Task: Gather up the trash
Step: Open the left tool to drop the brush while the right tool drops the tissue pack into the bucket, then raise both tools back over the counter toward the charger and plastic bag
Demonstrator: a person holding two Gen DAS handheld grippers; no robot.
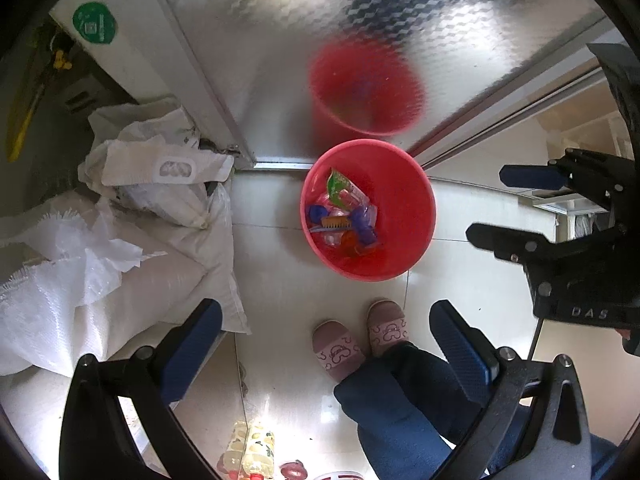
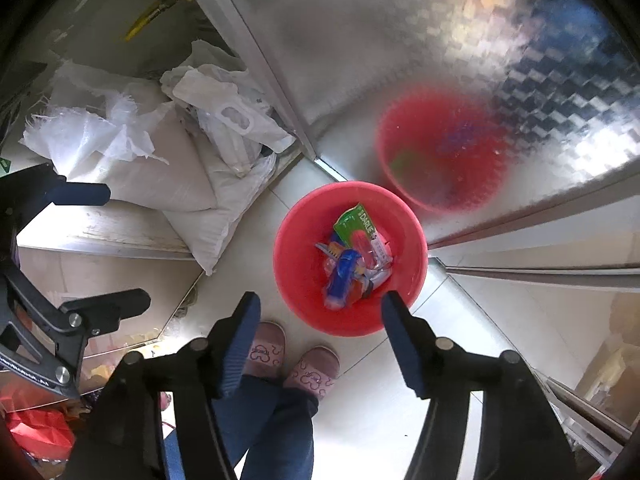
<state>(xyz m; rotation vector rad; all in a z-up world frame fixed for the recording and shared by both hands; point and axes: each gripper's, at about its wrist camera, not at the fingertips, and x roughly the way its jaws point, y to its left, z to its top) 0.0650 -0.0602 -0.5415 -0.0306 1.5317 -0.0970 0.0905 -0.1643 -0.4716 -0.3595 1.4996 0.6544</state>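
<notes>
A red bin (image 1: 404, 208) stands on the tiled floor against a metal door. It holds trash: a green toothpaste box (image 2: 356, 220), a blue wrapper (image 2: 344, 276), blue caps (image 1: 316, 213) and an orange brush (image 1: 335, 222). My right gripper (image 2: 320, 320) hangs above the bin's near rim, pointing down. It is open, with nothing between its blue pads. My left gripper (image 1: 328, 332) is open and empty too, high over the floor on the near side of the bin. Each gripper shows in the other's view: the right gripper (image 1: 516, 208) at the right edge, the left gripper (image 2: 100, 248) at the left edge.
White woven sacks (image 1: 140, 208) are piled left of the bin on a low ledge. The embossed metal door (image 1: 280, 40) behind mirrors the bin. A person's pink slippers (image 1: 360, 336) and blue trouser legs stand just before the bin. Yellow-patterned packets (image 1: 252, 452) lie at the bottom.
</notes>
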